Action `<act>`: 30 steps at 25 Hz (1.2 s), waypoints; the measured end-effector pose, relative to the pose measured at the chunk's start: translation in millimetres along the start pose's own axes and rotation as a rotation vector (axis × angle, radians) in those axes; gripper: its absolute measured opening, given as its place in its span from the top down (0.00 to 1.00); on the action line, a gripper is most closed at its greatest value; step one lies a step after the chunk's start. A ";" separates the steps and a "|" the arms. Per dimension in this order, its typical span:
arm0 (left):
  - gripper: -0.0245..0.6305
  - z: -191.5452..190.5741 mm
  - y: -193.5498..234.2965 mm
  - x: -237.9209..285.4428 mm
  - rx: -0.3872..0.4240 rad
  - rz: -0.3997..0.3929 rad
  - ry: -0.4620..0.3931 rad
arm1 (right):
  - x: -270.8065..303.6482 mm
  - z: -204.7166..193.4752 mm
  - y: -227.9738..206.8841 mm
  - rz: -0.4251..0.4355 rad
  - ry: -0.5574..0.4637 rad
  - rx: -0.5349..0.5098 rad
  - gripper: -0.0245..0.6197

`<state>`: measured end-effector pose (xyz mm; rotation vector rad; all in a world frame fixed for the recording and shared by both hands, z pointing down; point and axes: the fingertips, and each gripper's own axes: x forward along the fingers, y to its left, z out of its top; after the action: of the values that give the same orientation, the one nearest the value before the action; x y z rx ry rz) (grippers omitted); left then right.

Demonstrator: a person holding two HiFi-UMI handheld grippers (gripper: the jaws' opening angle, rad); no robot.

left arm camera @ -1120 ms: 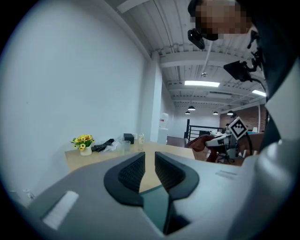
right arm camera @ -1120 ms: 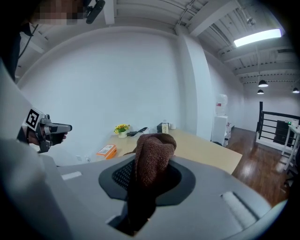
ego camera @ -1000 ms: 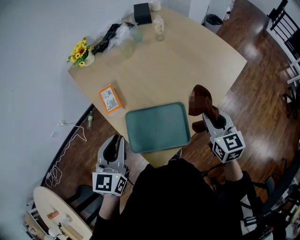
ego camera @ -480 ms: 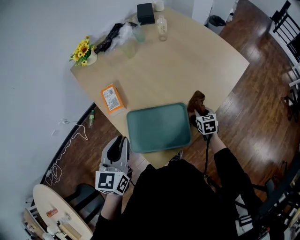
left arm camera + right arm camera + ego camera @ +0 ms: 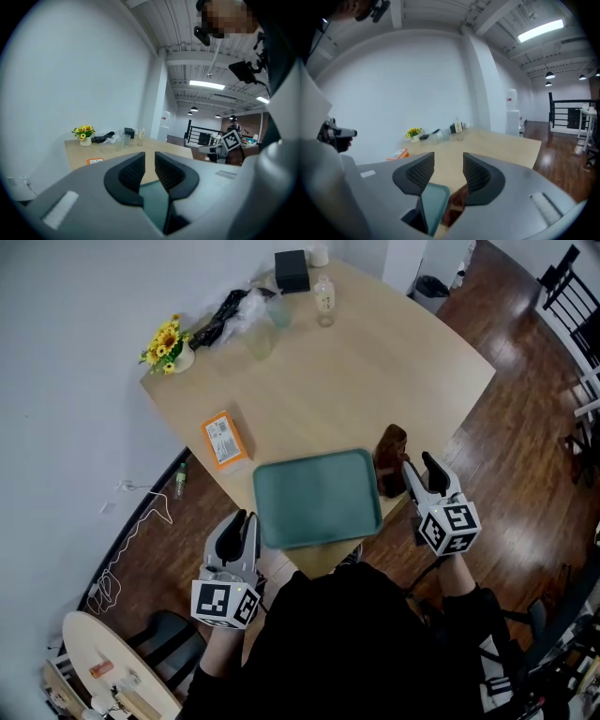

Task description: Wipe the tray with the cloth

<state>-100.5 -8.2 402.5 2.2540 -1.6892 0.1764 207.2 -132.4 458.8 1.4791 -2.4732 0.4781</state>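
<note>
Two grippers flank the teal tray [image 5: 317, 495]. The left gripper [image 5: 240, 524], jaws pressed together and empty, hangs off the worktop's [image 5: 375, 352] near edge. The brown cloth [image 5: 391, 457] lies bunched just beside the tray's right rim, directly ahead of the nearer right gripper [image 5: 418, 468], whose jaws have just been opening, nothing between them.

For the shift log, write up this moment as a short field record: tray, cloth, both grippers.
tray: green, nothing on it, at the table's near edge
cloth: brown, bunched on the table beside the tray's right side
right gripper: open, its jaws have just been opening, nothing between them, close to the cloth
left gripper: shut, empty, off the table's edge
</note>
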 end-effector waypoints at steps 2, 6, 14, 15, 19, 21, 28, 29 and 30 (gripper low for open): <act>0.89 2.7 -5.9 3.0 0.002 -0.028 -0.006 | -28.0 39.1 25.4 0.030 -0.095 -0.031 0.69; 0.89 31.5 -27.6 0.2 0.002 -0.096 -0.065 | -73.7 86.1 74.2 0.077 -0.219 -0.075 0.75; 0.89 94.5 -58.2 -21.7 0.134 -0.166 -0.229 | -114.7 124.1 137.0 0.151 -0.336 -0.097 0.96; 0.89 93.1 -58.5 -22.6 0.140 -0.171 -0.222 | -116.4 126.5 142.0 0.152 -0.340 -0.103 0.96; 0.89 85.4 -55.9 -25.5 0.138 -0.177 -0.192 | -123.3 136.1 155.9 0.137 -0.359 -0.146 0.96; 0.89 84.5 -54.7 -27.7 0.131 -0.176 -0.190 | -125.2 140.8 161.0 0.137 -0.373 -0.176 0.96; 0.89 89.6 -62.9 -30.7 0.139 -0.192 -0.209 | -119.5 135.2 166.2 0.143 -0.348 -0.168 0.96; 0.89 89.7 -63.1 -31.2 0.141 -0.193 -0.209 | -118.8 133.1 166.3 0.143 -0.339 -0.164 0.96; 0.89 89.1 -63.1 -31.7 0.143 -0.192 -0.207 | -118.6 131.5 166.3 0.143 -0.334 -0.163 0.96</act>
<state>-57.8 7.7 298.3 2.6037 -1.5879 0.0196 113.2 -13.5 268.9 1.4211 -2.8078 0.0495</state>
